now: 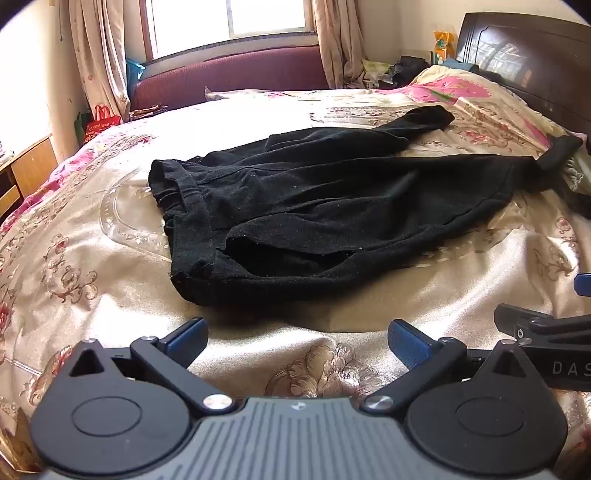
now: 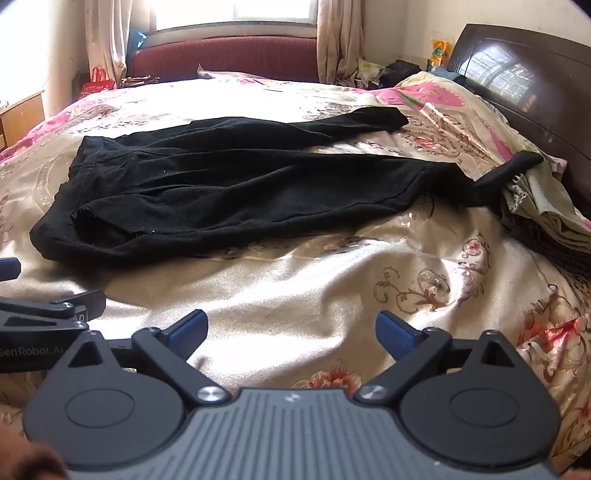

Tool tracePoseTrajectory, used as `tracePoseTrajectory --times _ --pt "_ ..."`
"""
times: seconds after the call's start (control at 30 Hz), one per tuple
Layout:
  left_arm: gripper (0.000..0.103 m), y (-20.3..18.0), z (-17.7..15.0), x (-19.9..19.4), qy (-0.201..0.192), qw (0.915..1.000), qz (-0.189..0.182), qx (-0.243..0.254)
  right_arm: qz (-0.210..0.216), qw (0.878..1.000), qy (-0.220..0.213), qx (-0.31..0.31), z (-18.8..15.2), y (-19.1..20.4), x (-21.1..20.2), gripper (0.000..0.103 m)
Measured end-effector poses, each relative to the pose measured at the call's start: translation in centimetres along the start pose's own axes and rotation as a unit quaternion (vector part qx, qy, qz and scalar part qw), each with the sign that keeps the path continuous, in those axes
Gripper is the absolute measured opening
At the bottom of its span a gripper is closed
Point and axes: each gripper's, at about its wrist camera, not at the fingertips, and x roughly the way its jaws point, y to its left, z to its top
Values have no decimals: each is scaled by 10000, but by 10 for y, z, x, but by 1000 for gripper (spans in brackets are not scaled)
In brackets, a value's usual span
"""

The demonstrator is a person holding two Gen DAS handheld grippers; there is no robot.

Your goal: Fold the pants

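The jaws of the left gripper (image 1: 297, 343) are spread wide with nothing held between them, and the blue pads (image 1: 410, 345) are seen hovering over bare bedspread (image 1: 110, 306) just short of the pants. The jaws of the right gripper (image 2: 291, 332) are likewise spread apart and empty, above the bedspread on the near side of the pants. Each gripper is glimpsed at the edge of the other's view, side by side.

The black pants (image 1: 314, 206) are laid flat on the bedspread ahead of both grippers, unfolded. The waistband (image 1: 177, 192) is at the left end of the pants. The 2 legs run from it toward the dark wooden headboard (image 1: 528, 62), the far leg angled away from the near one. The near leg's cuff (image 2: 517, 166) rests against a rumpled heap of cloth (image 2: 546, 206) beside the headboard. A maroon sofa (image 1: 229, 74) is seen beyond the pants, under a bright window (image 1: 229, 18).
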Motion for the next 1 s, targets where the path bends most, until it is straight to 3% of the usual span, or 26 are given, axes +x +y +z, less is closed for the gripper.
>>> tracePoseTrajectory --times 1.0 --pt "103 -1 -3 3 46 10000 -24 -13 26 9999 109 54 -3 -1 7 97"
